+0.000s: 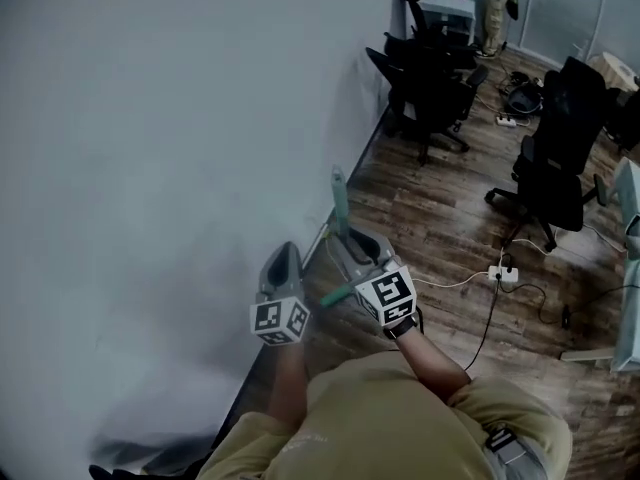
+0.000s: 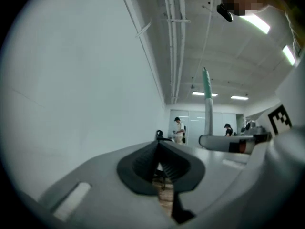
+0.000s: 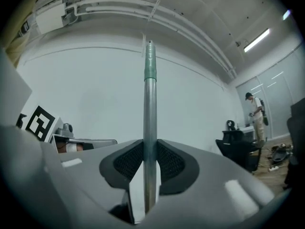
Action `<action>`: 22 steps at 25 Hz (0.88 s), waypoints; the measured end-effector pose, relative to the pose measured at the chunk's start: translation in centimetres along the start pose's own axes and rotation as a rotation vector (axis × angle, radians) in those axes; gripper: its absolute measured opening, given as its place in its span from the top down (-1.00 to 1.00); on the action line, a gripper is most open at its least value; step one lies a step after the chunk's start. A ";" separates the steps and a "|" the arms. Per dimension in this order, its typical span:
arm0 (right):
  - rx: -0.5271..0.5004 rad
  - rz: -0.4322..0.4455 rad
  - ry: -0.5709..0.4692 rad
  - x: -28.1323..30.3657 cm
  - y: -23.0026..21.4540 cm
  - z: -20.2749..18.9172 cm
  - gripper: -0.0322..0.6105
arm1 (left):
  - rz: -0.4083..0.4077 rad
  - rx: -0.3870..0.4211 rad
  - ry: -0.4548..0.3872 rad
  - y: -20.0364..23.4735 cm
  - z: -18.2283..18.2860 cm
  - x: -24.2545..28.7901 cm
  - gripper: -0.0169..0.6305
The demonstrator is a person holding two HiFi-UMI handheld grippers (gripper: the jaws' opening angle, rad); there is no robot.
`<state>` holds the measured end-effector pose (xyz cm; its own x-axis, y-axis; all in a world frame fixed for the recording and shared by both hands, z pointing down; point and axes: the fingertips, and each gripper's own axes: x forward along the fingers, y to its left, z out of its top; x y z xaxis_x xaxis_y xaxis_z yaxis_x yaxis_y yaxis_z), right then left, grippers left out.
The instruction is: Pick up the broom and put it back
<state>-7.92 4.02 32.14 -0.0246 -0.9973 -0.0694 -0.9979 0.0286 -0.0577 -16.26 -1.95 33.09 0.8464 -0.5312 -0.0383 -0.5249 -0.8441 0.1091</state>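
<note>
A: While the right gripper [image 3: 150, 163] clamps the broom [image 3: 150, 104] by its metal handle, where does it stand?
B: Upright, just beside the white wall [image 1: 150, 168], green tip up.
A: And the left gripper [image 2: 159, 168]?
B: Jaws together, nothing between them, just left of the right one.
A: The brush end?
B: Hidden below the grippers; no view shows it.

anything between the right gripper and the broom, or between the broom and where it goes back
Nothing between them: the right gripper is clamped on the upright broom handle. Where it goes back isn't shown. Along the wall ahead, black office chairs stand close to it.
</note>
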 end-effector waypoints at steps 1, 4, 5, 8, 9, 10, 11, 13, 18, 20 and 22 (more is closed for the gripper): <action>0.002 -0.044 -0.002 -1.6 -1.9 0.0 0.62 | -0.041 -0.006 0.006 -2.0 -0.6 1.2 0.94; 0.000 -0.206 -0.003 -7.3 -7.9 -0.1 0.62 | -0.197 -0.020 0.037 -9.2 -2.9 5.0 0.94; -0.005 -0.262 -0.004 -9.0 -9.9 -0.3 0.62 | -0.251 -0.023 0.048 -11.6 -3.7 6.3 0.94; -0.018 -0.420 -0.003 -13.9 -15.6 -0.8 0.62 | -0.399 -0.026 0.077 -18.1 -5.8 10.1 0.94; -0.020 -0.473 0.004 -15.5 -17.3 -1.2 0.62 | -0.446 -0.028 0.087 -20.2 -6.4 11.1 0.94; -0.020 -0.525 0.012 -17.2 -18.8 -1.6 0.62 | -0.492 -0.032 0.096 -22.2 -7.0 12.0 0.94; -0.021 -0.574 0.019 -18.8 -20.2 -1.8 0.62 | -0.535 -0.038 0.106 -24.0 -7.6 12.8 0.94; -0.027 -0.669 0.026 -21.9 -22.7 -1.8 0.62 | -0.618 -0.050 0.129 -27.6 -8.7 14.2 0.94; -0.020 -0.894 0.043 -28.2 -27.5 -1.9 0.62 | -0.816 -0.068 0.182 -35.1 -10.9 17.7 0.94; -0.020 -0.964 0.052 -29.3 -29.1 -2.1 0.62 | -0.876 -0.070 0.193 -36.8 -11.2 19.4 0.94; -0.031 -1.012 0.067 -29.3 -30.3 -2.3 0.62 | -0.919 -0.072 0.198 -37.6 -11.5 21.4 0.94</action>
<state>22.94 32.22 38.26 0.8308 -0.5540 0.0538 -0.5530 -0.8325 -0.0327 22.60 19.23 39.62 0.9292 0.3684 0.0293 0.3575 -0.9161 0.1815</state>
